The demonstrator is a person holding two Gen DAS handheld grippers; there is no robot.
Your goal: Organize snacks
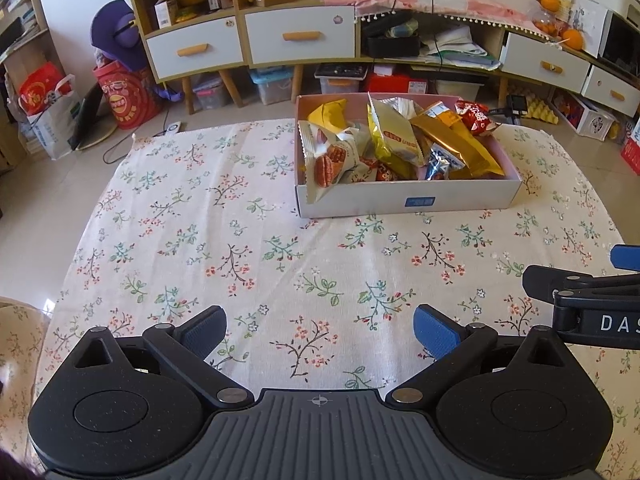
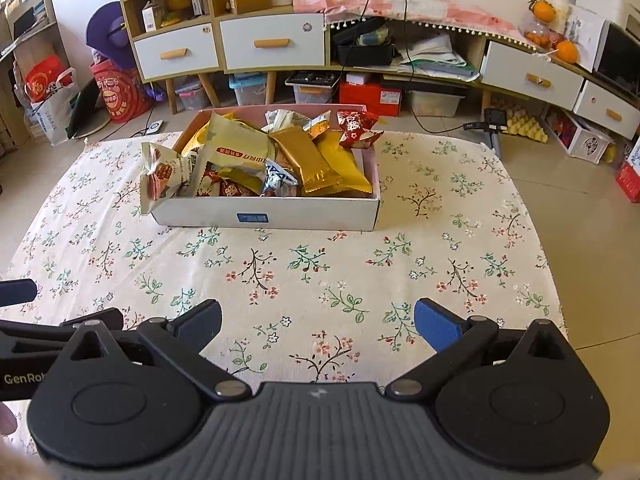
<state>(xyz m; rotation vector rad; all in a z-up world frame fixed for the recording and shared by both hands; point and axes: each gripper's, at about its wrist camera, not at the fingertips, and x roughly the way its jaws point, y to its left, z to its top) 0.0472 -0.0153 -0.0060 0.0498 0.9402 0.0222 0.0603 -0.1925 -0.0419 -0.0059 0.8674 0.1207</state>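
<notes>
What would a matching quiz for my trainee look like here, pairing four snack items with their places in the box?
Column one:
1. pale pecan-print packet
2. red crinkled packet
3. long gold foil bar
4. blue-and-silver wrapped candy

Column two:
A. far right corner of the white cardboard box
B. hanging over the left front corner
C. lying diagonally in the middle
D. by the front wall, centre

Pairs: 1-B, 2-A, 3-C, 4-D
</notes>
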